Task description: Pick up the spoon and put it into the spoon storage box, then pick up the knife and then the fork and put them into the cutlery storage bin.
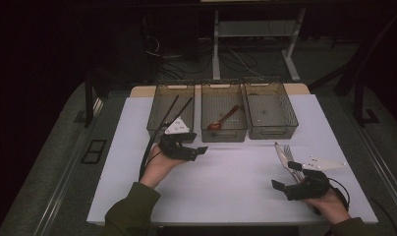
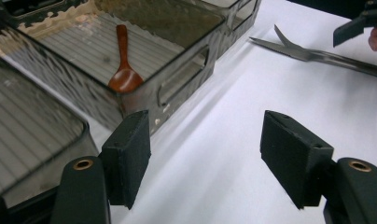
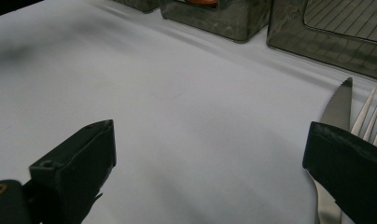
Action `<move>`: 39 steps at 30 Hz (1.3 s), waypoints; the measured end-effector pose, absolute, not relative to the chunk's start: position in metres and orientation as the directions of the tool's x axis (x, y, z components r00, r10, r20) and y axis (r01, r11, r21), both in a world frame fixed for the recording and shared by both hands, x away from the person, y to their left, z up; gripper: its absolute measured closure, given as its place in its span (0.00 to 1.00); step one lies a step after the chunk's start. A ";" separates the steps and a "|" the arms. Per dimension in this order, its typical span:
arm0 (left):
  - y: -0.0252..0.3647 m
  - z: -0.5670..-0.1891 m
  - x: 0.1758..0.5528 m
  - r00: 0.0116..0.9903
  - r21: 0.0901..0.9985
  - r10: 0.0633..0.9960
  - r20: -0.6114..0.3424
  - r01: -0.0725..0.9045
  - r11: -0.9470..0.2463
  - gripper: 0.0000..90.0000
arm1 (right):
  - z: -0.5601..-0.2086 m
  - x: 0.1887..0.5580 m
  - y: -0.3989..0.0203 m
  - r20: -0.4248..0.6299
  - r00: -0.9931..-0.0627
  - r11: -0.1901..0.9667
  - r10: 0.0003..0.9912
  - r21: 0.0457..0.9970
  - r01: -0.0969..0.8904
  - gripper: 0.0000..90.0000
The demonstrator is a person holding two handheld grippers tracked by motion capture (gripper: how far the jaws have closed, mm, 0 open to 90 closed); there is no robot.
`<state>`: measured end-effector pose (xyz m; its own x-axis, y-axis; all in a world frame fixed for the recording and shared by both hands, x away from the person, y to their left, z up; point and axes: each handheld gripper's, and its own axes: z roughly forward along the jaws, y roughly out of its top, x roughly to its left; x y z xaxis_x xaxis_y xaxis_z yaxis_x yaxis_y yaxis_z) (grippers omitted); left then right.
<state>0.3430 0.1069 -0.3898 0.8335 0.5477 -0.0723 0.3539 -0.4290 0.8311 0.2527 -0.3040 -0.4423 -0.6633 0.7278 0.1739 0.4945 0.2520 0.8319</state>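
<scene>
High view: at the near right edge of the white worktop [image 1: 226,191], the right gripper [image 1: 285,188] rests low with its jaws spread wide and nothing between them. Just beyond it lie a knife [image 1: 281,155] and a fork [image 1: 291,156], side by side and touching or nearly so, still on the worktop. In the right gripper view the knife [image 3: 336,112] and the fork [image 3: 371,119] lie just past the right-hand jaw, not gripped.

Further in, left of centre, the left gripper [image 1: 199,150] hovers in front of the bins, its jaws standing well apart and empty.

Along the far edge three clear bins stand in a row. The left bin [image 1: 159,125] looks empty, the middle bin [image 1: 223,133] holds a brown wooden spoon [image 1: 222,119], and the right bin [image 1: 272,130] looks empty.

By my reading, the sorting is about a third done: the spoon is binned, knife and fork remain.

No brand, label or writing can be read anywhere.
</scene>
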 end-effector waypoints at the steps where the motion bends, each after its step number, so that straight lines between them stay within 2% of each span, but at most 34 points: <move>1: 0.109 -0.392 0.339 0.833 0.830 0.549 -0.067 0.352 -0.433 0.36 | -0.442 0.253 -0.304 0.173 -0.664 0.252 0.727 0.832 0.493 0.02; 17: 0.145 -0.416 0.299 0.814 0.844 0.576 -0.075 0.359 -0.398 0.17 | -0.440 0.254 -0.308 0.188 -0.669 0.266 0.719 0.815 0.515 0.02; 21: 0.153 -0.420 0.291 0.804 0.846 0.590 -0.078 0.367 -0.388 0.14 | -0.437 0.253 -0.311 0.188 -0.671 0.274 0.717 0.809 0.521 0.06; 30: 0.163 -0.427 0.277 0.785 0.845 0.614 -0.078 0.379 -0.377 0.03 | -0.432 0.254 -0.325 0.210 -0.627 0.253 0.750 0.786 0.564 0.27; 39: 0.160 -0.433 0.271 0.793 0.829 0.600 -0.101 0.401 -0.390 0.00 | -0.429 0.258 -0.345 0.181 -0.566 0.259 0.804 0.751 0.608 0.75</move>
